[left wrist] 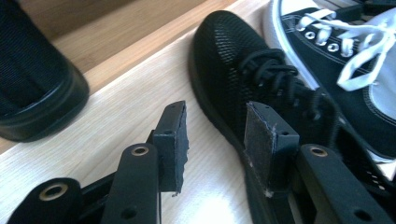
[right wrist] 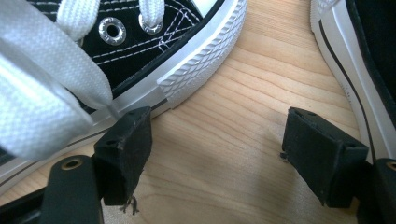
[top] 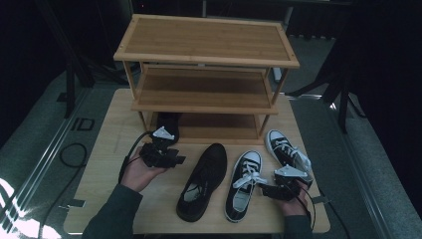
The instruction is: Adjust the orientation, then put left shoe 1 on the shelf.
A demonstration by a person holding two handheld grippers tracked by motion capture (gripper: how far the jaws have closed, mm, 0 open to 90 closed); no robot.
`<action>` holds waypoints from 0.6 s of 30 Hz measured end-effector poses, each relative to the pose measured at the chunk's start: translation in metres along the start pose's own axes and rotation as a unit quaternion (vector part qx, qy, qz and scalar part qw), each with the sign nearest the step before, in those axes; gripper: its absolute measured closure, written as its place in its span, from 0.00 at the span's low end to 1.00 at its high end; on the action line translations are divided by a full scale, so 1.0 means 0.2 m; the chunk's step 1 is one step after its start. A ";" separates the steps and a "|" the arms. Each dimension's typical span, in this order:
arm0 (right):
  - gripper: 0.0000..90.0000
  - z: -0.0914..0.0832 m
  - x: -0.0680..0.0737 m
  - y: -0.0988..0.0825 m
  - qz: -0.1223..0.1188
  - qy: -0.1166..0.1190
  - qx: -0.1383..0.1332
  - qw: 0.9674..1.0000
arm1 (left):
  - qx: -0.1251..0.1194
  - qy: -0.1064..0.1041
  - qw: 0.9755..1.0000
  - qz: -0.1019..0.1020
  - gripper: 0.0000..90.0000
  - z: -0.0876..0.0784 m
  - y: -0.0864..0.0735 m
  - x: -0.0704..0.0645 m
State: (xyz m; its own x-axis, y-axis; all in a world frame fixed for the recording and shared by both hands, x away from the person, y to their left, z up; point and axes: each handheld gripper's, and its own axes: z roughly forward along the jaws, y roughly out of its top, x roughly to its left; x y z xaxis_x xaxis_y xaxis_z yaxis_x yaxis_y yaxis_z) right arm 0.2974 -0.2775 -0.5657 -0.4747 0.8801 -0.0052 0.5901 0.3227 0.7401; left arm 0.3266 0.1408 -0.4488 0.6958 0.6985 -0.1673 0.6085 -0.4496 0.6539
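Observation:
A black mesh shoe [top: 203, 181] lies mid-table, toe toward the rack. A second black shoe [top: 168, 124] sits on the bottom shelf of the bamboo rack [top: 204, 55]. Two black-and-white canvas sneakers [top: 244, 184] [top: 284, 149] lie to the right. My left gripper [top: 175, 160] hovers just left of the mesh shoe. In the left gripper view the left gripper [left wrist: 217, 140] is open over bare wood, its right pad beside the mesh shoe [left wrist: 243, 70]. My right gripper [top: 263, 190] sits between the sneakers; in the right gripper view the right gripper [right wrist: 219, 149] is open and holds nothing, one sneaker [right wrist: 140, 42] at its left pad.
The rack has three shelves and stands at the back of the wooden table [top: 109, 164]. Its top and middle shelves carry nothing. Dark floor and stand legs [top: 343, 99] surround the table. Cables trail from both grippers.

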 end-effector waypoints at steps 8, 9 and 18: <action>0.27 0.00 0.00 0.00 0.001 0.000 0.000 1.000 | 0.005 -0.011 1.000 0.014 0.65 -0.02 0.02 -0.04; 0.27 0.00 0.00 0.00 0.001 0.000 0.000 1.000 | 0.005 -0.012 1.000 0.014 0.65 -0.02 0.02 -0.05; 0.27 0.00 0.00 0.00 0.001 0.000 0.000 1.000 | 0.013 -0.024 0.999 0.033 0.65 -0.03 0.04 -0.11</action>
State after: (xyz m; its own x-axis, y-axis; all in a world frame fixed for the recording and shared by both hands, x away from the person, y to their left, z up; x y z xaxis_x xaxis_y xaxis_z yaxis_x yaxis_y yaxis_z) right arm 0.2974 -0.2774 -0.5656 -0.4739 0.8806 -0.0040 0.5909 0.3214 0.7400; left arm 0.3145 0.1253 -0.4357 0.7524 0.6389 -0.1601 0.5692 -0.5083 0.6463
